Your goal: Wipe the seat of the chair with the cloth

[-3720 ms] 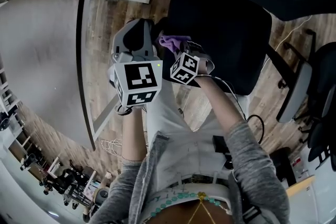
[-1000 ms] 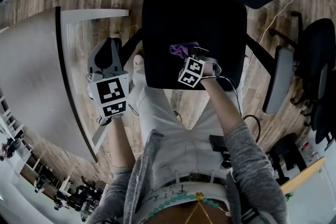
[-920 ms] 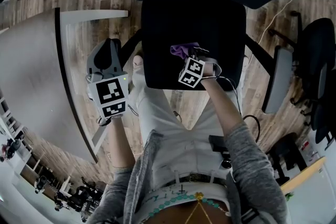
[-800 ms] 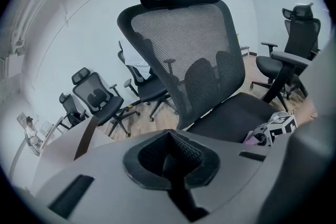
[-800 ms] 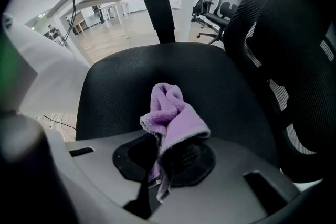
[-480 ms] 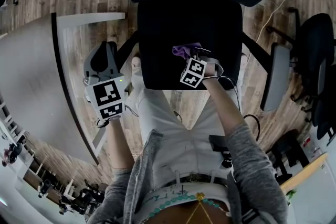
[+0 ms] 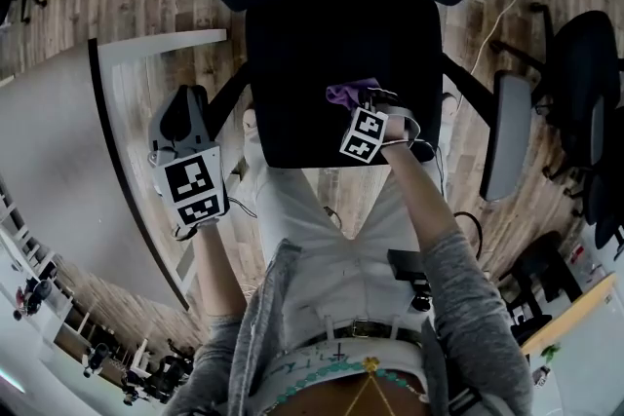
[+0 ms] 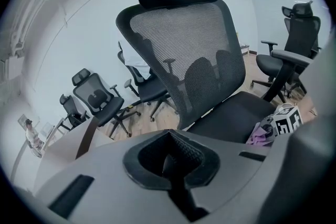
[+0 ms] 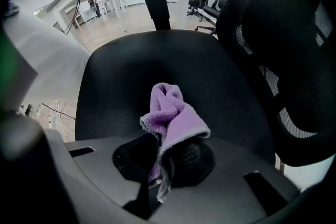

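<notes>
Right gripper (image 9: 161,159) pinched tight on the purple cloth (image 9: 174,113), cloth bunched up at its tips, black chair seat (image 9: 157,60) just under it, left gripper (image 8: 171,159) closed on nothing, beside the seat

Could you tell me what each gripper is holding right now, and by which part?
The right gripper pinches the purple cloth by its bunched lower end; the left gripper holds nothing.

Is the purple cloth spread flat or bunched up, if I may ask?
Bunched up: the cloth rises in crumpled folds, pinched in the right gripper.
</notes>
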### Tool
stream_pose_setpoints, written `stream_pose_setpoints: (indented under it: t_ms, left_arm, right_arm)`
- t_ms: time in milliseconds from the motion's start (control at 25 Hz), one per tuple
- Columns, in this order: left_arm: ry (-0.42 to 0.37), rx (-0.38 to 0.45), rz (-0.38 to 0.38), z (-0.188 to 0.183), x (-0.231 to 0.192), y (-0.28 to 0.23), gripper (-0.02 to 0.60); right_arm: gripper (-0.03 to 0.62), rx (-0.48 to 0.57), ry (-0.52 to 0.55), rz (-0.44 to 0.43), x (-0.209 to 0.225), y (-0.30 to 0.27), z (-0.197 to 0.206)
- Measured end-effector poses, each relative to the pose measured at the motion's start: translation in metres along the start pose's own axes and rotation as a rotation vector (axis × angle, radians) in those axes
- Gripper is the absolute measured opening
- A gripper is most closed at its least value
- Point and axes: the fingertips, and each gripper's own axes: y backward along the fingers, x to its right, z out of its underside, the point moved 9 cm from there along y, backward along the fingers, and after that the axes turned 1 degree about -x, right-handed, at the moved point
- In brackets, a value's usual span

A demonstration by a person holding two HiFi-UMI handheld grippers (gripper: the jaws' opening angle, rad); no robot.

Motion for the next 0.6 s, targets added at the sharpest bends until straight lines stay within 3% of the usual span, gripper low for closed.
stream_pose_setpoints:
  t_ms: [600]
  left_arm:
    - [-0.012,-0.004,-0.010,0.000,0.003,0.000,0.002]
  right_arm:
    - [0.048,-0.048,-0.036,0.035,0.006,0.013,0.050]
